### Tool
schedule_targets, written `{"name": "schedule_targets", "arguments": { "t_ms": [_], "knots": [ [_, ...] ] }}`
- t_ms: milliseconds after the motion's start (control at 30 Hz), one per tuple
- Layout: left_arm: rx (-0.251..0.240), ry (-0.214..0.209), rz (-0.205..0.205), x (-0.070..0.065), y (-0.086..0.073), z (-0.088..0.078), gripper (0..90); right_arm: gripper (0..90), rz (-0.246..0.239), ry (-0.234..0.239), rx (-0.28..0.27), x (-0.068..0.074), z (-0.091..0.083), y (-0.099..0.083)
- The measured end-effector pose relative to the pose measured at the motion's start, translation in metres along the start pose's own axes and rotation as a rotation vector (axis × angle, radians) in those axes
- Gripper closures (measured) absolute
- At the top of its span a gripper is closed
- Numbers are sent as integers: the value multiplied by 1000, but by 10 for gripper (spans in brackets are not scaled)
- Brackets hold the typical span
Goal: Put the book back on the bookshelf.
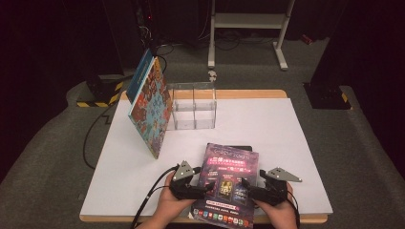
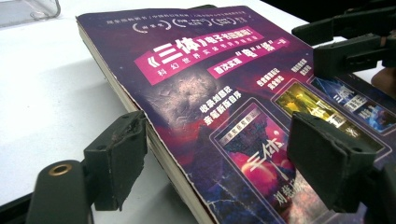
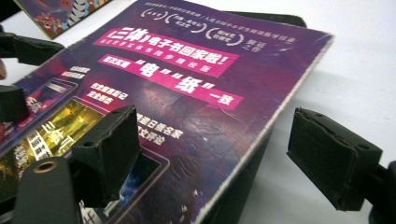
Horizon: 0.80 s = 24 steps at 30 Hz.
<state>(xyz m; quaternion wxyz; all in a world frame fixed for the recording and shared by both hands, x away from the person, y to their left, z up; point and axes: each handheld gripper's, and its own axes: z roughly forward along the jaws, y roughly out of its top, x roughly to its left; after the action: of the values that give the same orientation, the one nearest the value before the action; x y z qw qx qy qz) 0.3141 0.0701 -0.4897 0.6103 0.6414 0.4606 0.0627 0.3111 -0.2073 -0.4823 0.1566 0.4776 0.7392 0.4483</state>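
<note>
Nearest the high camera, two hands come in from the bottom edge, each holding a black claw against a side of the purple book [image 1: 228,183]. It is a thick paperback with a glossy cover, creased and worn near the middle, with pink banners of white print; its pale page edges look soft and its corners slightly frayed. It lies flat at the near edge of the white tabletop [image 1: 286,129], its lower end hanging a little over the rim.

At the book's left edge, the left claw [image 2: 233,156] stands open with its jaws astride it, one chipped foam pad over the cover and the other beside the page edge; neither pad visibly presses. At the right edge, the right claw [image 3: 233,154] is likewise open, one pad above the cover and the other out over bare tabletop.

Farther back a clear plastic organiser [image 1: 193,106] with upright dividers stands mid-table. A large colourful picture book [image 1: 150,107] leans tilted against its left side. Wide bare surface lies to the right and between the two books.
</note>
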Motion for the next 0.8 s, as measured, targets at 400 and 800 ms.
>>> {"name": "schedule_targets", "arguments": {
  "t_ms": [400, 800],
  "knots": [
    [12, -5, 7, 2, 0, -7, 212, 160, 55, 33, 29, -9, 10, 7],
    [20, -17, 23, -1, -6, -15, 231, 261, 11, -1, 34, -6, 15, 18]
  ]
}}
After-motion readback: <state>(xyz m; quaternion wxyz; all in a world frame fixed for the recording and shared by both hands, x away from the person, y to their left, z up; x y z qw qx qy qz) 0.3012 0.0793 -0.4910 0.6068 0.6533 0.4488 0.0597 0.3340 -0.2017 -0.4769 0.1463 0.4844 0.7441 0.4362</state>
